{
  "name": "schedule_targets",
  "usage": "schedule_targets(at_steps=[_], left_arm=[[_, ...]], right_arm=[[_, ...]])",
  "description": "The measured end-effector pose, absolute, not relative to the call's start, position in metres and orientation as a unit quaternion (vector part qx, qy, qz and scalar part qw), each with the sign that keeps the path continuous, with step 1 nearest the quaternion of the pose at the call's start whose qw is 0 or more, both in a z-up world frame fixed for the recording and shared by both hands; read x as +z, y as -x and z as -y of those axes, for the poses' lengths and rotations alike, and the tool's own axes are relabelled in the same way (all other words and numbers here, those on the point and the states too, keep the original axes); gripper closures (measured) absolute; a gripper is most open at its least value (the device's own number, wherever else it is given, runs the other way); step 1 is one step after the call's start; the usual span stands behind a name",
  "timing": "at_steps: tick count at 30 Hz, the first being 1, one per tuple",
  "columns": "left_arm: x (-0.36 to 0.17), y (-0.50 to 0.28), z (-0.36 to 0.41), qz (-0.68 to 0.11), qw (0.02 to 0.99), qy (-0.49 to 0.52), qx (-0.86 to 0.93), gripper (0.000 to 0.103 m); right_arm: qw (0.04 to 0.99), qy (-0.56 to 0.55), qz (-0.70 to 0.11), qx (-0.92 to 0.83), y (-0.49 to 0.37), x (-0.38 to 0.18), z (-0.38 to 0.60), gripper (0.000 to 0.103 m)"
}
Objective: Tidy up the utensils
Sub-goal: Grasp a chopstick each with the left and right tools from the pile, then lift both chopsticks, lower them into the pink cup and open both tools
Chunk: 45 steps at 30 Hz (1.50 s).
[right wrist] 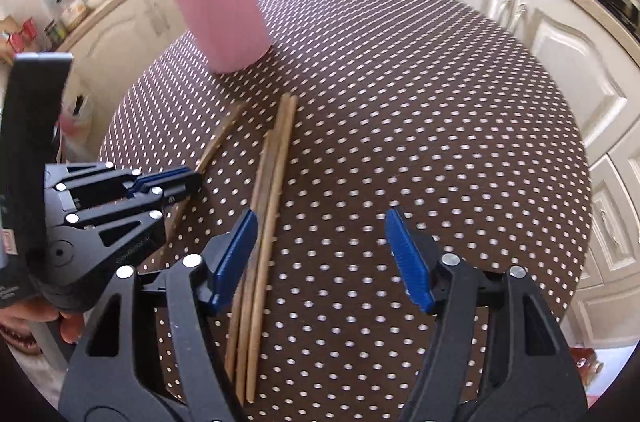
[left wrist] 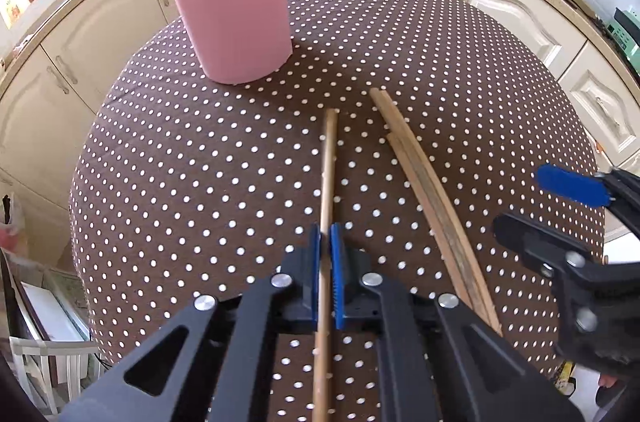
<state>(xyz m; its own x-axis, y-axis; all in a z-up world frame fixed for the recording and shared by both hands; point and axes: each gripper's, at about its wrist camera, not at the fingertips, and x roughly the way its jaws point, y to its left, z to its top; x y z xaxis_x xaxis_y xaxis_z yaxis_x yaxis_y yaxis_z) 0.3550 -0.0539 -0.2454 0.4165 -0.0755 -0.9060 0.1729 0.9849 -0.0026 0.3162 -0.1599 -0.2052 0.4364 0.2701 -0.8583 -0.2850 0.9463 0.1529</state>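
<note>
Wooden chopstick [left wrist: 329, 182] between left gripper [left wrist: 325, 246] pads

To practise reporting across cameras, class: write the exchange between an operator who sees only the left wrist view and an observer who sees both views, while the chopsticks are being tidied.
Operator: My left claw is shut on the single chopstick, but the right claw is cut off at my edge. Is it around the bundle?
Observer: The right claw stands open. The bundle runs between its pads, close beside the left one, unclamped.
Operator: The bundle's near ends are hidden from me. How many sticks?
Observer: Three, side by side on the dotted tablecloth.
</note>
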Motion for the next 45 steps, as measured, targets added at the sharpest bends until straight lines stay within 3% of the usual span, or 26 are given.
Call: schedule_targets(at_steps=[2,18,24,36,45], left_arm=[[-0.247,-0.351,0.045,-0.535,0.841,-0.039,-0.077,0.097],[-0.247,-0.345,0.042,-0.528,0.844,-0.039,-0.083,0.097],[-0.246,-0.345,0.042,-0.525,0.846,-0.033,-0.086,0.097],[-0.214,-0.323,0.015,-0.447,0.886,0.013,-0.126,0.097],[-0.157,-0.295,-0.012,-0.333,0.931,0.052,-0.141,0.097]], right_arm=[[0.839,0.011,-0.518,0.167,-0.321,-0.210,0.153,0.068],[0.816,0.054,-0.552,0.163,-0.343,-0.224,0.098,0.078],[0.817,0.083,-0.548,0.162,-0.350,-0.228,0.072,0.095],[0.860,0.027,-0.467,0.203,-0.322,-0.206,0.109,0.097],[0.898,-0.057,-0.334,0.279,-0.298,-0.153,0.132,0.097]])
